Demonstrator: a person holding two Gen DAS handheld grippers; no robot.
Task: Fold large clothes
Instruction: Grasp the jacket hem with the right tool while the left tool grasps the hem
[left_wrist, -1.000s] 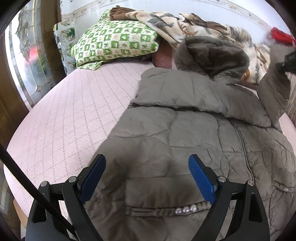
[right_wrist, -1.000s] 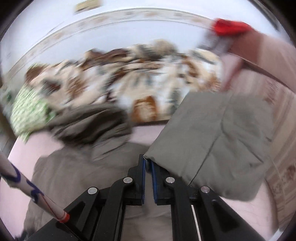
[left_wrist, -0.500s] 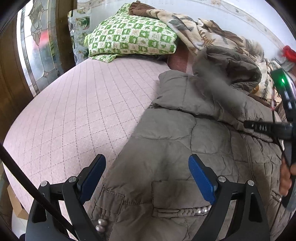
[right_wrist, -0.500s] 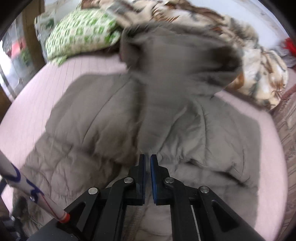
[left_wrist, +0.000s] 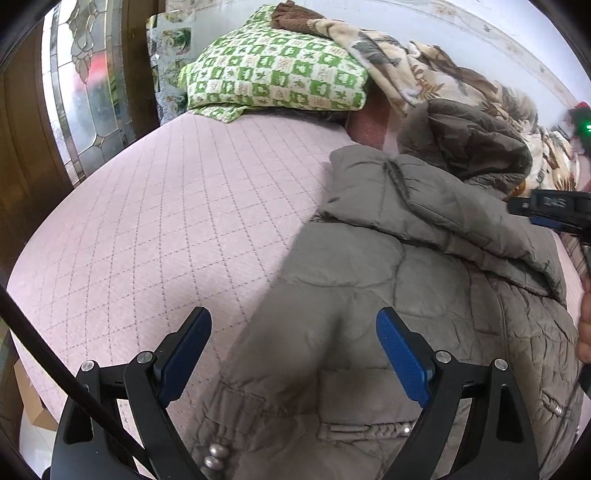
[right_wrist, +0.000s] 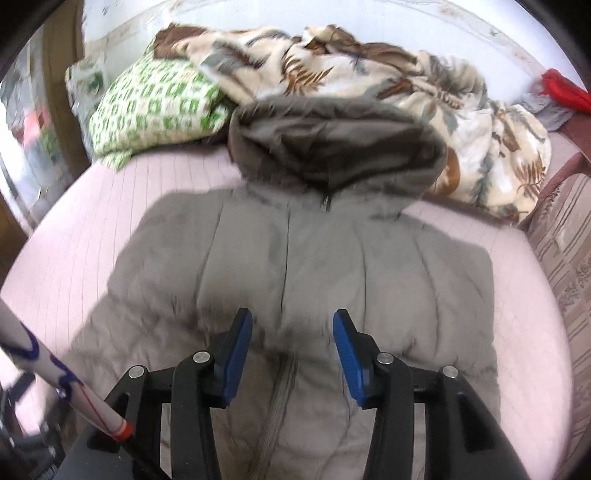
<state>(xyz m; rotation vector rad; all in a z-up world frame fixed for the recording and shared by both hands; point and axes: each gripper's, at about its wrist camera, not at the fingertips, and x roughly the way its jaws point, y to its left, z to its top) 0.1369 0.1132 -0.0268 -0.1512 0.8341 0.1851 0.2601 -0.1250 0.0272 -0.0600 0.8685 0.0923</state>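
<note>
A large grey-olive padded coat (right_wrist: 295, 266) lies spread front-up on the pink quilted bed (left_wrist: 155, 221), its zip running down the middle and its hood (right_wrist: 332, 147) bunched open at the top, the darker lining showing. Both sleeves appear folded in across the chest — in the left wrist view one lies as a thick band (left_wrist: 443, 206) slanting over the front. The fabric is puffy and creased in quilted panels; near the hem a braided trim with small pearl-like beads (left_wrist: 216, 456) marks a pocket.

The left claw (left_wrist: 293, 354) hovers over the coat's lower edge with its blue pads spread wide and nothing between them. The right claw (right_wrist: 291, 347) hangs above the zip line, its jaws opening; the pads stand clear of the cloth and grip nothing. That view is blurred.

At the head of the bed sit a green-and-white checked pillow (left_wrist: 273, 77) and a rumpled leaf-print blanket (right_wrist: 369, 74), the blanket just behind the hood and touching it. A red cloth (right_wrist: 565, 92) lies at the far right corner, beside a striped cushioned edge (right_wrist: 565, 251). A stained-glass door panel (left_wrist: 85, 92) stands off the left side of the bed.
</note>
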